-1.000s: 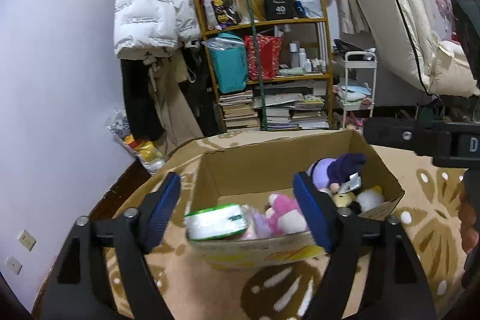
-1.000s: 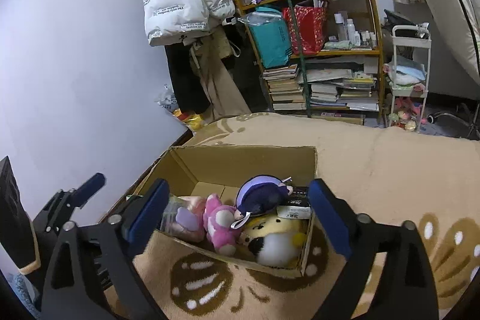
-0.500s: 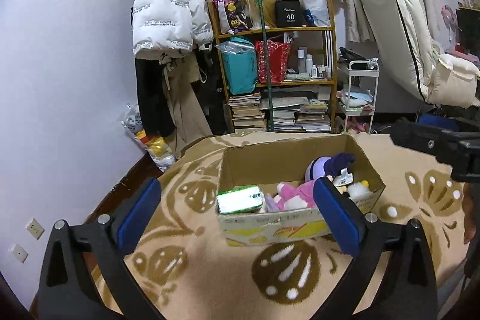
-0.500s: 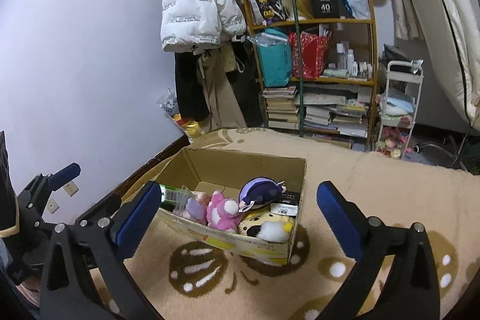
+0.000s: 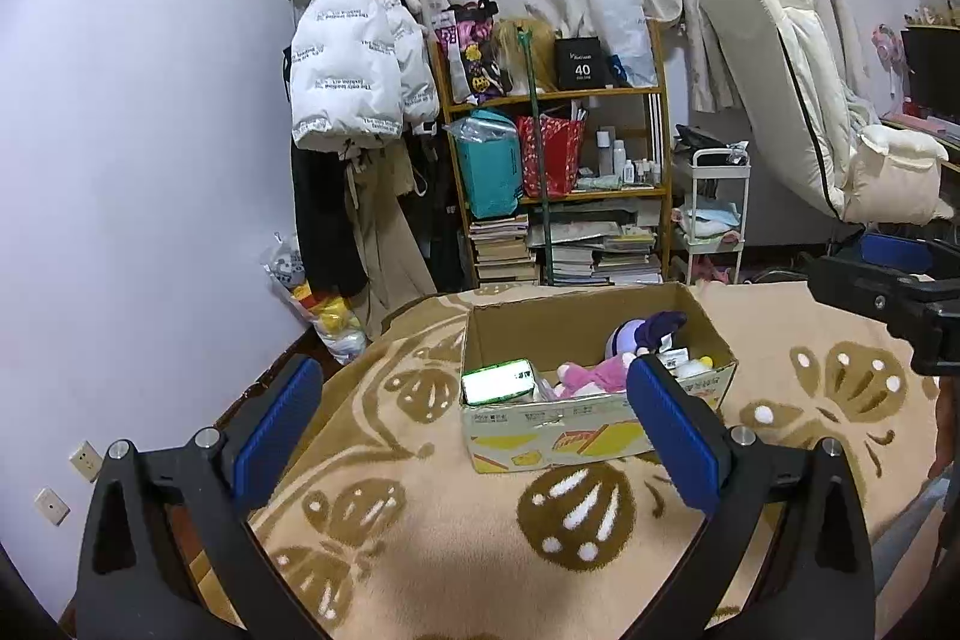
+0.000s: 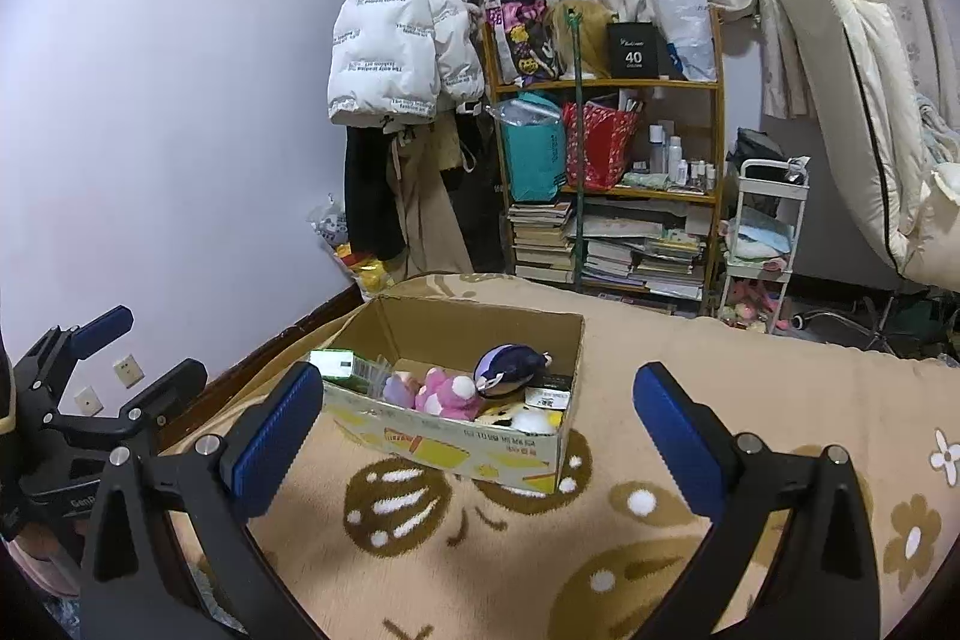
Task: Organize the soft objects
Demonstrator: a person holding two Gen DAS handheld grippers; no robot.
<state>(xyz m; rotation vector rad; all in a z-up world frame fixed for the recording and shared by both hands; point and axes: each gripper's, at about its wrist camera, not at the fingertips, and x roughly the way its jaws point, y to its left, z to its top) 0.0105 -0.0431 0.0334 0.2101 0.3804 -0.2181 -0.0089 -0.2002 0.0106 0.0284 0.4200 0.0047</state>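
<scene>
The left gripper [image 5: 474, 427] is hovering above the tan fleece blanket with brown flower shapes [image 5: 420, 520], its blue ribbed pads [image 5: 279, 427] spread wide and gripping nothing. The right gripper [image 6: 474, 430] is hanging likewise, jaws wide apart and empty, short of the open brown cardboard box with yellow print [image 6: 480, 451].

The box is sitting on the blanket near the far left edge, holding the soft things: a fuzzy pink plush toy [image 6: 447, 391], a round purple plush with a dark cap [image 6: 510, 370], a yellow-and-white plush [image 6: 522, 418] half hidden by the box wall, and a glossy green-and-white packet [image 5: 498, 381] lying at the left end. A crinkled clear wrapper beside the packet is hard to make out.
</scene>
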